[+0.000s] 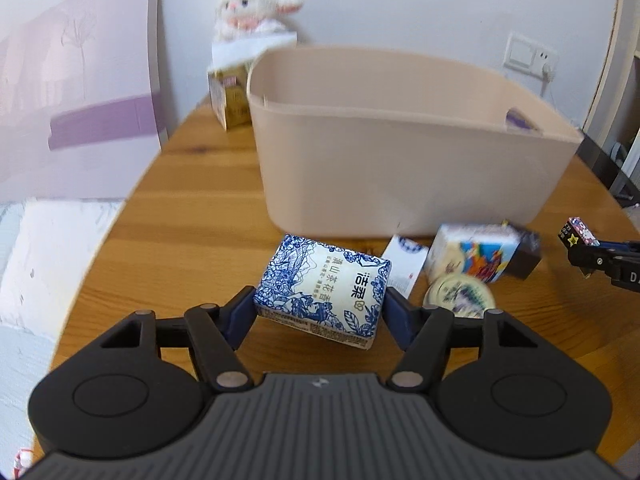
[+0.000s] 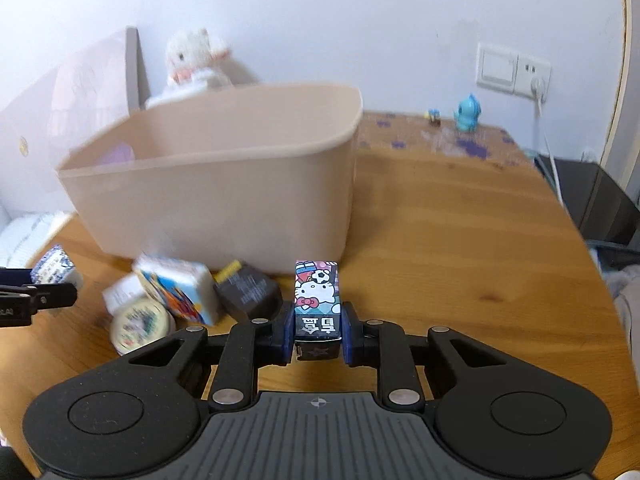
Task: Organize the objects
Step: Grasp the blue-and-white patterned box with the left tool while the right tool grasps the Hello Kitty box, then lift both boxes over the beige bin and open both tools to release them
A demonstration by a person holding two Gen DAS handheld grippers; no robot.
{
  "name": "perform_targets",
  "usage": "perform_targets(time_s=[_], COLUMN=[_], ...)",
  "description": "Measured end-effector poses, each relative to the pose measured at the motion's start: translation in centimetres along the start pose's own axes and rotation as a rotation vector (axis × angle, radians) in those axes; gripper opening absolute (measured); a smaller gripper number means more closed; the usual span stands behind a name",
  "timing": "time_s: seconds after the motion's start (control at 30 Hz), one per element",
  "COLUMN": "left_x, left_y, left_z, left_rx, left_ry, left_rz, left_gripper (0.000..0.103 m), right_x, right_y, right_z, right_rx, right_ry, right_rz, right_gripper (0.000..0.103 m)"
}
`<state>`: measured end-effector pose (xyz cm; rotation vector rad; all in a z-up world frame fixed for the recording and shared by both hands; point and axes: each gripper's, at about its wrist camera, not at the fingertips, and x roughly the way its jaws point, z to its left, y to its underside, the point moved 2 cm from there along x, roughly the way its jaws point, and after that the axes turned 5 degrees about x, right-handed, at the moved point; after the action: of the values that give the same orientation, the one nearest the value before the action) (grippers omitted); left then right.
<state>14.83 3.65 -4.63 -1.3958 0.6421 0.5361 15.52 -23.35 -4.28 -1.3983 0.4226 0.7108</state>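
Note:
My left gripper point(image 1: 320, 312) is shut on a blue-and-white tissue pack point(image 1: 324, 288) and holds it over the wooden table, in front of a beige plastic bin point(image 1: 400, 168). My right gripper point(image 2: 318, 336) is shut on a small Hello Kitty box point(image 2: 317, 300), to the right of the bin's point(image 2: 224, 196) front wall. That box also shows at the far right of the left wrist view point(image 1: 578, 234). A purple object point(image 2: 118, 156) lies inside the bin.
Before the bin lie a colourful white box point(image 1: 472, 252), a round tin point(image 1: 460, 292), a dark box point(image 2: 248, 290) and a white card point(image 1: 404, 264). A plush lamb point(image 1: 252, 4) on a gold box point(image 1: 230, 98) stands behind. A blue figurine point(image 2: 468, 114) stands back right.

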Motion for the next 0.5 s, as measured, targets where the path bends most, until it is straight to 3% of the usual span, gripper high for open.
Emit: perform_targets(time_s=[0.3, 0.5], left_x=[-4.5, -5.2], left_y=[-3.2, -5.9], left_z=[-0.7, -1.3], left_rx=[0.017, 0.024], left_ry=[-0.008, -0.025], left_rz=[-0.149, -0.208], left_gripper=[0.069, 0.069], right_x=[-5.4, -6.4], right_y=[-3.9, -6.5], right_z=[1.7, 2.3], right_rx=[-0.017, -0.019], right_ry=[-0.066, -0.075], right_rz=[-0.187, -0.275], right_gripper=[0.021, 0.021])
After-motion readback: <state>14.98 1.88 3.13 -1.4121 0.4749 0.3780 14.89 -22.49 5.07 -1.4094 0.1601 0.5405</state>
